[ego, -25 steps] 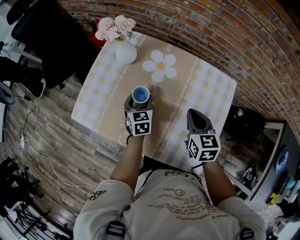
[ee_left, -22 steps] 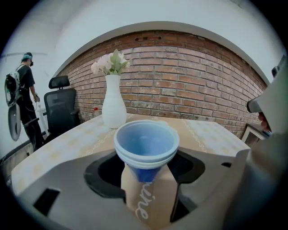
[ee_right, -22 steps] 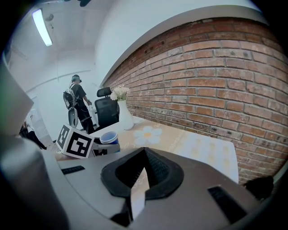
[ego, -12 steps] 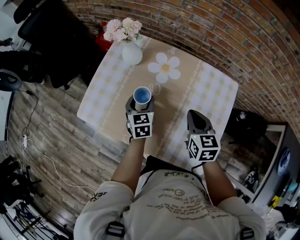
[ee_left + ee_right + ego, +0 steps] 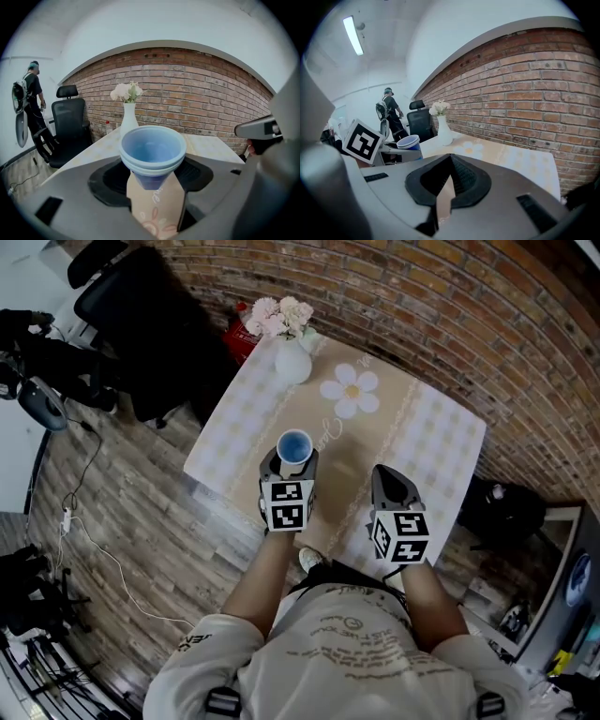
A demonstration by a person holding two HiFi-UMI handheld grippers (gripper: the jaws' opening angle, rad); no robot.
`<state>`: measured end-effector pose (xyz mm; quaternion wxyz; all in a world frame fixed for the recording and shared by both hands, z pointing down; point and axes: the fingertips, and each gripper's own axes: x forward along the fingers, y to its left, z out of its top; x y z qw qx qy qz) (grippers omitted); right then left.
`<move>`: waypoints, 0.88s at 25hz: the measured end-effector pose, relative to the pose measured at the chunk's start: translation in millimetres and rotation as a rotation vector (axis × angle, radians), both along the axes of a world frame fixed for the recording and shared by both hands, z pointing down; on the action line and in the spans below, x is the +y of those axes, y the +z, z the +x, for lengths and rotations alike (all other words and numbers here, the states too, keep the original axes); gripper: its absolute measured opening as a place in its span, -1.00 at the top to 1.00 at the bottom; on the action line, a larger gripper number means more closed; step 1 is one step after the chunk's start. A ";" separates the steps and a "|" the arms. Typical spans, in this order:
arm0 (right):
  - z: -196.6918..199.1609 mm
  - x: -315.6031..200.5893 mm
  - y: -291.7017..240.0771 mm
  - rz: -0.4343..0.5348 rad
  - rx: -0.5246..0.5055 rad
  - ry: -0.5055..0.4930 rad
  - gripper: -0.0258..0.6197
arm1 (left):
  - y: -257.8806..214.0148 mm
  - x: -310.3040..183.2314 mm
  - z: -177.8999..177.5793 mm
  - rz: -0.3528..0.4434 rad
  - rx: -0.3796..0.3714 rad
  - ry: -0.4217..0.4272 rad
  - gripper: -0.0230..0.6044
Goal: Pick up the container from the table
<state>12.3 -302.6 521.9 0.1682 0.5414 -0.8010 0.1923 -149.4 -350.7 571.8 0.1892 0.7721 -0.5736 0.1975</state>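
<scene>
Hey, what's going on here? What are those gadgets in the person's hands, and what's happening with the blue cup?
A person stands at a small table with a hand-held gripper in each hand. The left gripper is closed on a blue cup, which looks lifted just clear of the table. The right gripper is shut and empty, held beside it over the table. A white vase of flowers and a daisy-shaped mat sit further back.
</scene>
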 end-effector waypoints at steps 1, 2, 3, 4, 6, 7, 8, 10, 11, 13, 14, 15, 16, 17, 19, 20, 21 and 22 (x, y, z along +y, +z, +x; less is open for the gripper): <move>-3.0 2.8 -2.9 0.004 -0.004 0.001 0.92 | -6.8 7.5 0.3 -0.001 0.002 0.010 -0.01; -6.4 4.9 -5.8 0.009 -0.007 0.000 0.92 | -14.2 14.5 0.0 -0.001 0.004 0.019 -0.02; -10.8 5.7 -9.0 0.016 -0.010 -0.003 0.92 | -22.4 20.6 -1.3 0.002 0.004 0.025 -0.01; -16.0 5.4 -12.6 0.024 -0.015 -0.007 0.92 | -30.9 25.9 -3.7 0.006 -0.001 0.029 -0.02; -26.5 6.2 -20.5 0.042 -0.026 -0.016 0.92 | -46.2 38.0 -8.6 0.010 -0.017 0.033 -0.02; -31.5 8.3 -24.5 0.050 -0.033 -0.021 0.92 | -52.8 45.4 -10.6 0.011 -0.023 0.034 -0.02; -36.9 10.5 -28.7 0.058 -0.041 -0.028 0.92 | -59.0 52.5 -12.8 0.014 -0.026 0.033 -0.02; -49.7 11.8 -37.9 0.082 -0.061 -0.051 0.92 | -70.5 62.9 -19.0 0.027 -0.027 0.022 -0.02; -56.5 11.3 -42.8 0.096 -0.069 -0.066 0.92 | -77.2 66.6 -22.1 0.036 -0.026 0.015 -0.02; -68.0 13.5 -51.0 0.116 -0.080 -0.090 0.92 | -91.0 75.7 -25.9 0.048 -0.018 0.008 -0.01; -72.7 16.6 -54.1 0.122 -0.085 -0.098 0.92 | -95.1 81.8 -26.9 0.047 -0.012 0.008 -0.02; -76.7 20.1 -57.2 0.126 -0.089 -0.106 0.92 | -97.4 88.3 -27.5 0.043 -0.005 0.009 -0.01; -80.2 23.7 -60.5 0.131 -0.092 -0.113 0.92 | -99.3 94.7 -27.6 0.037 0.004 0.012 -0.02; -83.4 26.9 -64.7 0.137 -0.092 -0.121 0.92 | -102.8 100.4 -27.2 0.035 0.013 0.015 -0.01; -90.7 30.8 -77.1 0.154 -0.087 -0.137 0.92 | -115.6 107.9 -28.1 0.048 0.026 0.019 -0.02; -95.8 30.8 -85.2 0.165 -0.084 -0.146 0.92 | -124.1 109.1 -30.5 0.061 0.032 0.017 -0.02; -101.3 30.5 -93.0 0.176 -0.083 -0.155 0.92 | -132.1 109.7 -33.8 0.074 0.035 0.014 -0.02; -106.2 31.6 -98.9 0.185 -0.083 -0.162 0.92 | -138.1 111.2 -36.8 0.085 0.036 0.011 -0.02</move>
